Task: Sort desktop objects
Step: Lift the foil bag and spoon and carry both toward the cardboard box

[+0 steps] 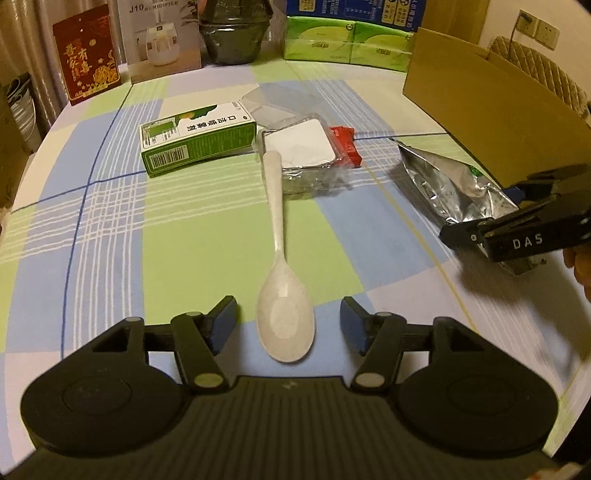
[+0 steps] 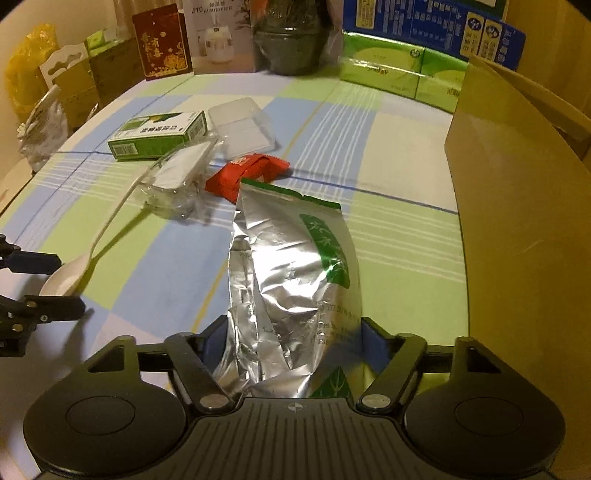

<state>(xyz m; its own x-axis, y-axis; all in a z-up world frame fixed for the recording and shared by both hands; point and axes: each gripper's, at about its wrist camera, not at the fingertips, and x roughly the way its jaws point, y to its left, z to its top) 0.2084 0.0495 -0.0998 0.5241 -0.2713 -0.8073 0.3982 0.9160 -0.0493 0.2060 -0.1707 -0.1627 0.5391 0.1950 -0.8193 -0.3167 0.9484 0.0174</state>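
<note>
A white plastic spoon [image 1: 286, 325] lies on the checked tablecloth, its bowl between the fingers of my left gripper [image 1: 288, 323]. The jaws stand open with a gap on each side of the bowl. In the right wrist view the same gripper [image 2: 62, 286] flanks the spoon [image 2: 66, 277] at the left edge. A crumpled silver foil bag with green print [image 2: 291, 280] lies lengthwise in my right gripper [image 2: 291, 339], filling the gap, and both blue pads press on it. From the left wrist view, the right gripper [image 1: 480, 212] sits on the bag's [image 1: 443, 181] near end.
Mid-table lie a green box [image 1: 195, 142], a clear plastic case with white contents [image 1: 299, 147], a red packet [image 1: 347, 144] and a clear lid [image 2: 243, 125]. An open cardboard box [image 2: 517, 221] stands at the right. Green tissue packs [image 1: 347, 40], a dark pot [image 1: 232, 33] and cartons line the back.
</note>
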